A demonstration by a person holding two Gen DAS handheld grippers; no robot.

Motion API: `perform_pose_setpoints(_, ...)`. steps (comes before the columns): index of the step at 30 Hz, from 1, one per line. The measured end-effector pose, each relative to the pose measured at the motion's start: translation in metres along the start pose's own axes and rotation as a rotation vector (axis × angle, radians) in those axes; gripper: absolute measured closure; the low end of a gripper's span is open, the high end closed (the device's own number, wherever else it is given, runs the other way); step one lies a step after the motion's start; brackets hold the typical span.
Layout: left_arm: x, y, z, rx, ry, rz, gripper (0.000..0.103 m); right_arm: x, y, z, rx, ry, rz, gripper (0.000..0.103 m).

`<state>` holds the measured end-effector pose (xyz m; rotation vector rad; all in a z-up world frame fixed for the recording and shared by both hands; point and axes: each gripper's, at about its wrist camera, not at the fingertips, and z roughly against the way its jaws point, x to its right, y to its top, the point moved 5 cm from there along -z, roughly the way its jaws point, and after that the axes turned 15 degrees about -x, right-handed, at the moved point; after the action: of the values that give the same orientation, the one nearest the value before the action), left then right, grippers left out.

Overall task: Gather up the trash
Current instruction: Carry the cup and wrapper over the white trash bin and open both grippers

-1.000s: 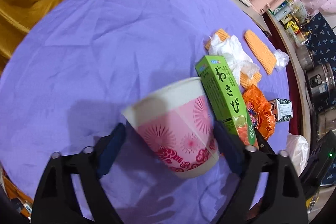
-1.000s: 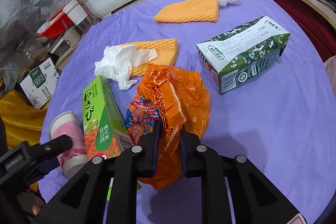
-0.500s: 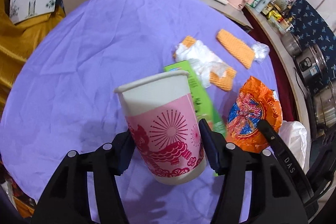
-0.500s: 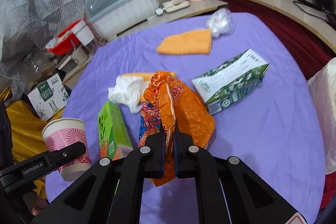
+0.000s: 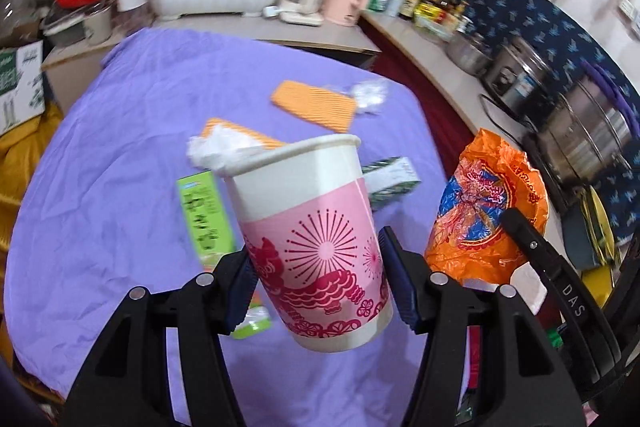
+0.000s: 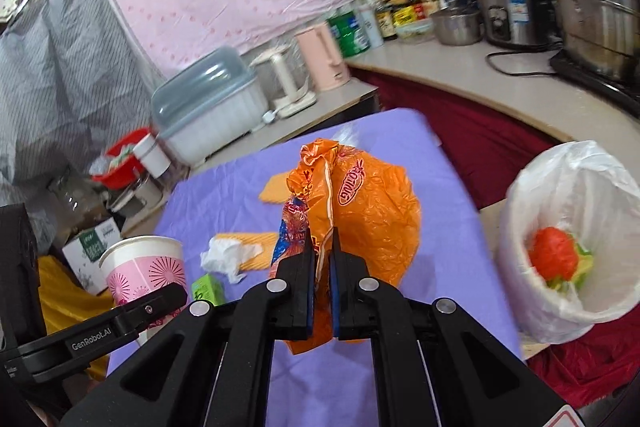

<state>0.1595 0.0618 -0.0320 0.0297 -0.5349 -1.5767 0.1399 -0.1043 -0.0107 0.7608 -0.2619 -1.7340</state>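
Observation:
My left gripper (image 5: 316, 267) is shut on a pink-and-white paper cup (image 5: 312, 227), held upright above the purple tablecloth (image 5: 120, 155). An orange snack wrapper (image 6: 360, 211) hangs pinched in my shut right gripper (image 6: 322, 255), lifted off the table; the same wrapper (image 5: 488, 211) shows at the right of the left wrist view. The cup (image 6: 144, 271) shows low left in the right wrist view. To the right of the table stands a bin lined with a white bag (image 6: 572, 239), red and green scraps inside.
On the cloth lie a green wasabi box (image 5: 204, 215), a crumpled tissue (image 5: 220, 147), two orange waffle cloths (image 5: 316, 105), a clear plastic ball (image 5: 370, 95) and a green-white carton (image 5: 392, 179). Counters with pots (image 6: 508, 11), a kettle and a dish box (image 6: 212, 107) ring the table.
Both grippers closed on their loads and rose off the table: the cup went from tilted to upright, the wrapper was lifted clear. The bin came into the right wrist view.

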Motion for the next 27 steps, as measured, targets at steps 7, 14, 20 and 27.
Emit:
perform_pose_setpoints(7,0.105,-0.003,-0.013,-0.018,-0.066,-0.189,0.048,0.084,0.004,0.053,0.090,-0.092,-0.120,0.097)
perform_pose_setpoints(14,0.201,-0.014,-0.035,-0.054,-0.111,-0.355,0.048,0.173,-0.005,0.092,0.139,-0.194,-0.254,0.097)
perform_pose_setpoints(20,0.262,-0.029,-0.059,-0.088,-0.140,-0.488,0.048,0.227,-0.014,0.105,0.148,-0.252,-0.333,0.097)
perform_pose_setpoints(27,0.307,-0.043,-0.094,-0.131,-0.132,-0.639,0.047,0.268,-0.018,0.097,0.126,-0.281,-0.385,0.097)
